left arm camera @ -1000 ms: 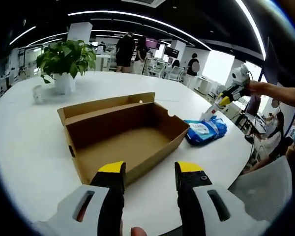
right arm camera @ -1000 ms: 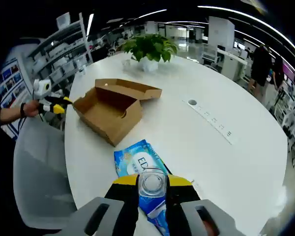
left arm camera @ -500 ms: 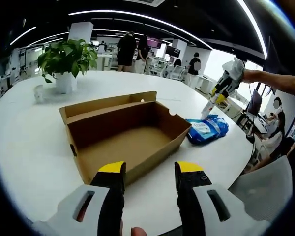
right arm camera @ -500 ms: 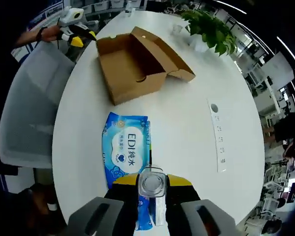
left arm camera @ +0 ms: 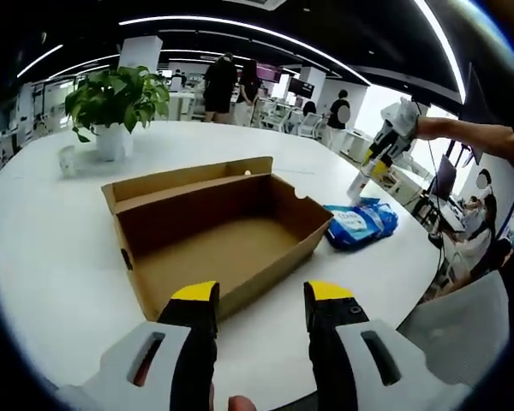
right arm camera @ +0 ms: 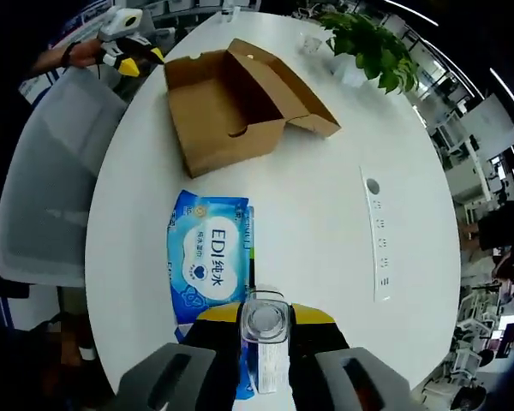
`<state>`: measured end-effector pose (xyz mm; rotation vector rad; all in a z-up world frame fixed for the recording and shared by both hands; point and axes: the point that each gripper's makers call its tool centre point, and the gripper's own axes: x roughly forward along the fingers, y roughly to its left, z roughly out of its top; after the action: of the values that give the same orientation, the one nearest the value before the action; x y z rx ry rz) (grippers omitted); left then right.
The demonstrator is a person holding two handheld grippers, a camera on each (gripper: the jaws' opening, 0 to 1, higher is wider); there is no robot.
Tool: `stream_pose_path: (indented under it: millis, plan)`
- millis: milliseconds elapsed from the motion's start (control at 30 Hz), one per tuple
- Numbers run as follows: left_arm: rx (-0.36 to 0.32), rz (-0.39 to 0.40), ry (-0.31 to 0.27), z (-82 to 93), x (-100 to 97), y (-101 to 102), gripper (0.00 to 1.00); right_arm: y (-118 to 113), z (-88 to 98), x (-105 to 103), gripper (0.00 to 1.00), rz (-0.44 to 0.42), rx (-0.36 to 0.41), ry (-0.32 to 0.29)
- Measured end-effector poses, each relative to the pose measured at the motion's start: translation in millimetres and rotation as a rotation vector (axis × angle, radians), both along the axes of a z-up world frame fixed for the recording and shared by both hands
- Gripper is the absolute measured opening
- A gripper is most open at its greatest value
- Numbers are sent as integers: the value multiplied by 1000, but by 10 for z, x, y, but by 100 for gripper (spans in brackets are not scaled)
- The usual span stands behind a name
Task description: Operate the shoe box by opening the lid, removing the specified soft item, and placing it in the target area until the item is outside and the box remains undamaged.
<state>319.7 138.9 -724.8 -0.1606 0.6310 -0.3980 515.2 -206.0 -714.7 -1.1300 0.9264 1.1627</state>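
An open, empty cardboard shoe box (left arm camera: 214,231) sits on the white round table (left arm camera: 51,257), lid folded back. In the right gripper view the box (right arm camera: 227,107) lies far ahead. A blue wipes pack (left arm camera: 360,224) rests on the table right of the box. My right gripper (left arm camera: 358,193) hangs steeply over the pack's far end, held by a hand. Seen from above, the pack (right arm camera: 207,261) lies flat, its near edge running between my right gripper's (right arm camera: 264,330) narrow jaws. My left gripper (left arm camera: 261,300) stands open before the box's near wall, holding nothing; it also shows as the left gripper (right arm camera: 135,58).
A potted plant (left arm camera: 116,103) and a small cup (left arm camera: 66,161) stand at the table's far left. A power strip (right arm camera: 379,235) is set into the table beyond the pack. A grey chair (right arm camera: 51,171) is at the table's edge. People stand far behind.
The right gripper has risen and tipped steeply over the wipes pack, which now lies flat in its view. The box and the left gripper have not moved.
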Motion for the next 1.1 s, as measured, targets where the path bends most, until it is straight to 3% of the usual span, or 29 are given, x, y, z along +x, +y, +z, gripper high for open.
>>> stream_pose_path:
  millis: [467, 1100]
  plan:
    - [7, 9, 14, -29, 1, 23, 40, -8, -208, 97, 16, -20, 3, 28]
    - [16, 26, 42, -95, -20, 65, 39, -122, -460, 54, 16, -22, -18, 60]
